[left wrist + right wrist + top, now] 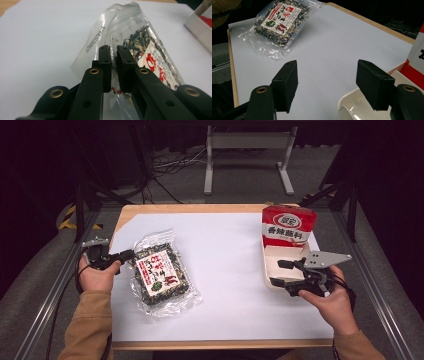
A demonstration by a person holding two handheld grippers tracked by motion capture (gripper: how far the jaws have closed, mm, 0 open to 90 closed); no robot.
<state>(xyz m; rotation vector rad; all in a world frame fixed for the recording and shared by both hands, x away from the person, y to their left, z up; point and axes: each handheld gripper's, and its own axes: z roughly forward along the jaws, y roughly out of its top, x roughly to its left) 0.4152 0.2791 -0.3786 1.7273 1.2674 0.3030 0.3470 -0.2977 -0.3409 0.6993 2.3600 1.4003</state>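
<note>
White paper is covering most of one wooden table, which is standing on a grey floor among dark frame legs and loose cables.

Item count on the table: two. One clear plastic packet, holding dark dried contents under a white and red label, is lying flat on the paper at the left half. One white tray with a red and white printed card upright at its far end is sitting at the right edge of the paper.

Gripper count: two, one per hand. The left gripper is pinching the clear edge of the packet, its jaws pressed nearly together with the film between them. The right gripper is hovering with jaws spread wide, one jaw over the paper and the other over the near rim of the tray, gripping nothing.
</note>
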